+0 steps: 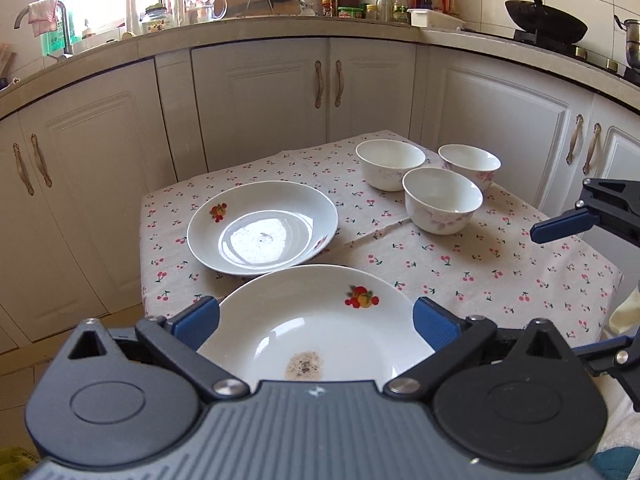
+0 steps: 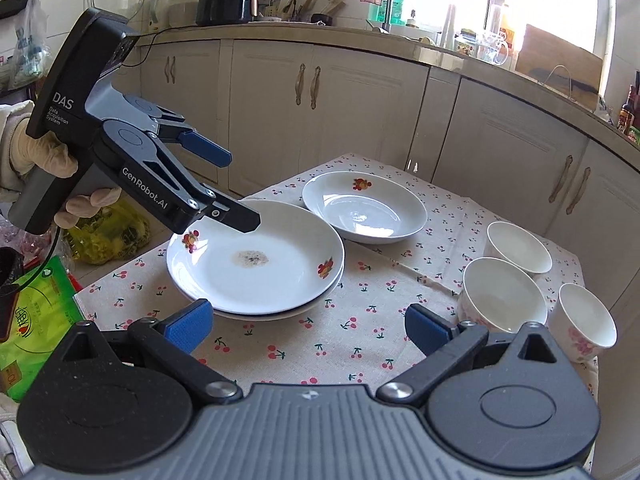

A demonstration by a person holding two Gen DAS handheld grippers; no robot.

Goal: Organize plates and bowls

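A white fruit-print plate [image 1: 320, 336] with a brown stain in its middle lies at the near edge of the cherry-print tablecloth [image 1: 460, 272]. In the right wrist view this plate [image 2: 256, 264] rests on top of a second plate [image 2: 280, 315]. Another plate [image 1: 262, 228] [image 2: 364, 208] sits alone behind them. Three white bowls [image 1: 442, 200] [image 2: 502, 296] cluster at the right. My left gripper [image 1: 315, 320] [image 2: 240, 190] hangs open above the stained plate's left rim, clear of it. My right gripper [image 2: 308, 326] is open over bare cloth, and one of its fingers [image 1: 560, 227] shows beside the bowls.
White cabinets [image 1: 328, 92] wrap closely round the small table. A gloved hand [image 2: 44, 152] holds the left gripper. A yellow bag [image 2: 108, 236] and a green packet [image 2: 36, 312] lie off the table's left edge. A wok [image 1: 544, 20] and bottles stand on the counter.
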